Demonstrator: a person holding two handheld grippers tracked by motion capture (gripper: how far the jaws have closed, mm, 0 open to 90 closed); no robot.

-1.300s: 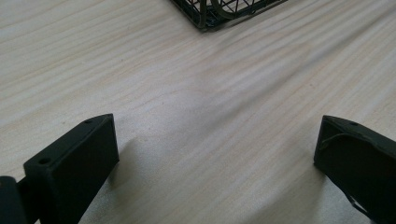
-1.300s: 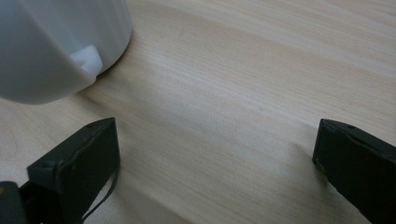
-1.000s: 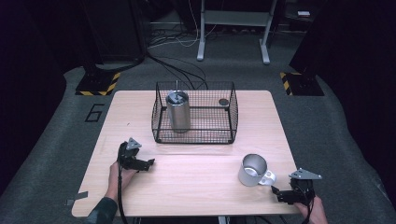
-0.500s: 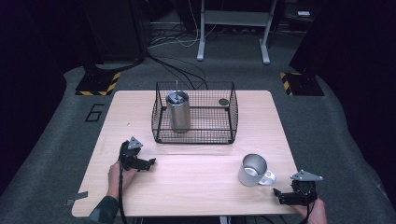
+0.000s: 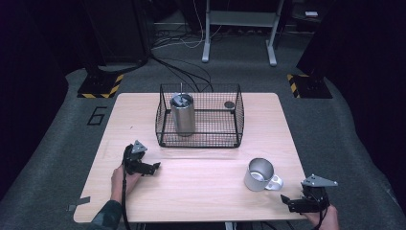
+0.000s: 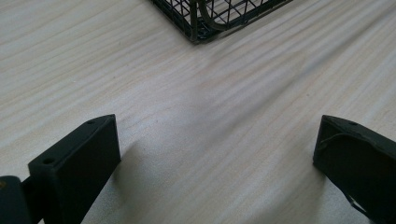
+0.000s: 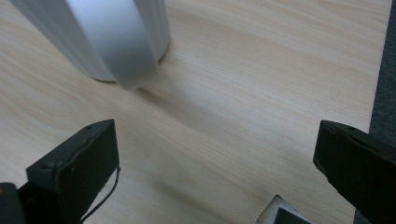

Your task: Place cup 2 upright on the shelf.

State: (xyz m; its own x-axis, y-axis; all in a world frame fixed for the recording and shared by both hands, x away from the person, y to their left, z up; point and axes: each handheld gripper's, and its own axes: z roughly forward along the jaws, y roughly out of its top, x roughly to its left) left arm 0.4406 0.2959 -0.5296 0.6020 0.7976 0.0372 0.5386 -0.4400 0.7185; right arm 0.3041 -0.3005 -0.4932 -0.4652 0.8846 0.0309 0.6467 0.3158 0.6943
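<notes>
Evidently the step in hand is picking up the shiny metal mug with a side handle [image 5: 259, 174], which stands upright near the front right corner of the pale wooden counter [image 5: 201, 191], its handle turned toward the right hand-held gripper [image 5: 293, 202] that sits near it at the front edge with jaws wide apart and empty. To do it well, I judge the right hand-held gripper should come in level and close over the handle or the rim squarely so the smooth wall does not slip. Meanwhile the left hand-held gripper [image 5: 154, 168], also spread open on nothing, rests near the front left, in front of the black wire basket [image 5: 199, 140] holding a tall steel canister [image 5: 184, 115].
</notes>
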